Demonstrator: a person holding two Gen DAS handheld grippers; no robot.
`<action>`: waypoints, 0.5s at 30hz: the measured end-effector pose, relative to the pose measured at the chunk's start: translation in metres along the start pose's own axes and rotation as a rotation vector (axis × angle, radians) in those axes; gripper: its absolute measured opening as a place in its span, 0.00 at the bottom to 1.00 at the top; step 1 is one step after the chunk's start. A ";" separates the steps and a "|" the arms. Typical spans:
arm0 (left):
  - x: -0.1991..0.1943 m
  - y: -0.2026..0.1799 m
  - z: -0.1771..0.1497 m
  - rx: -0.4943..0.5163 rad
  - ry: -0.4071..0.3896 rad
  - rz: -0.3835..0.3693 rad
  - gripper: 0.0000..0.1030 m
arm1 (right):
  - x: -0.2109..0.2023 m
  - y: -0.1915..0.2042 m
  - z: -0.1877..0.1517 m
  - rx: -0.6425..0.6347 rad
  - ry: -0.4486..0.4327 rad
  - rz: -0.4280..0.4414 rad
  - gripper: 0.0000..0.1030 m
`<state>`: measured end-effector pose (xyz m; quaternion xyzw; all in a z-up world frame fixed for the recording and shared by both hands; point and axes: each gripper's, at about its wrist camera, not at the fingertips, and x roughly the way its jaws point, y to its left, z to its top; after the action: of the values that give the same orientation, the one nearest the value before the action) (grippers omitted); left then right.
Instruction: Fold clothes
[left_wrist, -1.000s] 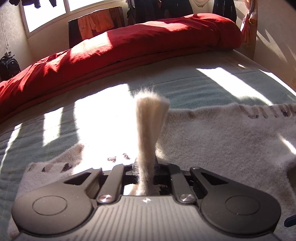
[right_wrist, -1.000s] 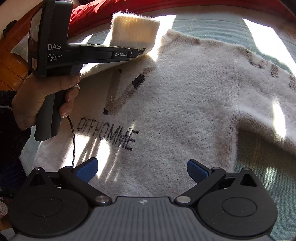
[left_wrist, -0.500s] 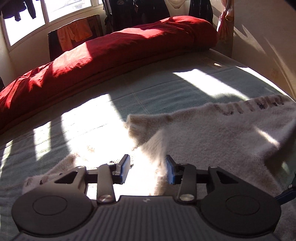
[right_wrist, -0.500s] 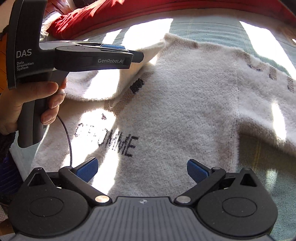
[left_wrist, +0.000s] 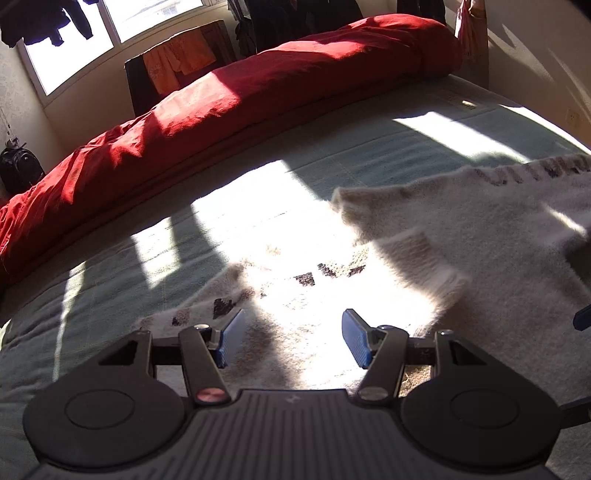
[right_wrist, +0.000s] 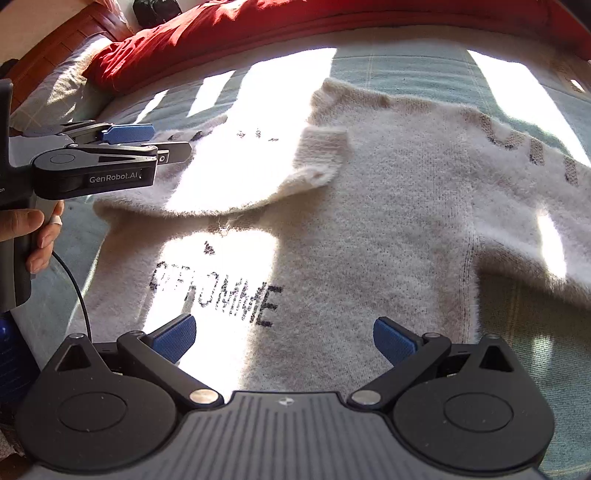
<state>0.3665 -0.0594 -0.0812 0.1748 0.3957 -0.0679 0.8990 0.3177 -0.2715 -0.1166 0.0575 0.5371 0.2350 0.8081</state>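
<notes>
One sleeve (right_wrist: 314, 162) lies folded across a cream sweater (right_wrist: 369, 240) on the bed (left_wrist: 369, 158); both grippers' jaws spread empty, so the other sleeve (right_wrist: 517, 147) should fold equally flat.

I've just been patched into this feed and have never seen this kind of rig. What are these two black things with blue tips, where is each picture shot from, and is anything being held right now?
There is no robot arm. A person holds a hand-held claw in each hand, and each claw carries a wide-angle camera that looks forward along its two blue-padded fingers.

One picture is shot from the left claw, the other from the right claw. The right view also catches the left claw from the side, with the person's hand on its grip.

On the bed lies a fluffy cream sweater with dark lettering. One sleeve is folded in across the chest, its cuff resting on the body; the other sleeve reaches out to the right. A red duvet is bunched along the far side.

Nothing is held: both claws are open, above the sweater.
</notes>
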 end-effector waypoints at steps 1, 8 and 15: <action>-0.002 0.005 -0.004 -0.010 0.004 0.010 0.60 | 0.000 0.002 0.001 -0.003 -0.004 0.000 1.00; -0.013 0.035 -0.037 -0.061 0.053 0.078 0.67 | 0.006 0.016 0.001 -0.012 0.002 -0.003 1.00; -0.018 0.063 -0.081 -0.136 0.093 0.184 0.67 | 0.012 0.033 0.000 -0.043 0.040 0.001 1.00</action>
<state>0.3151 0.0284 -0.1023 0.1519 0.4232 0.0501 0.8918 0.3110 -0.2369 -0.1158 0.0358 0.5478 0.2478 0.7983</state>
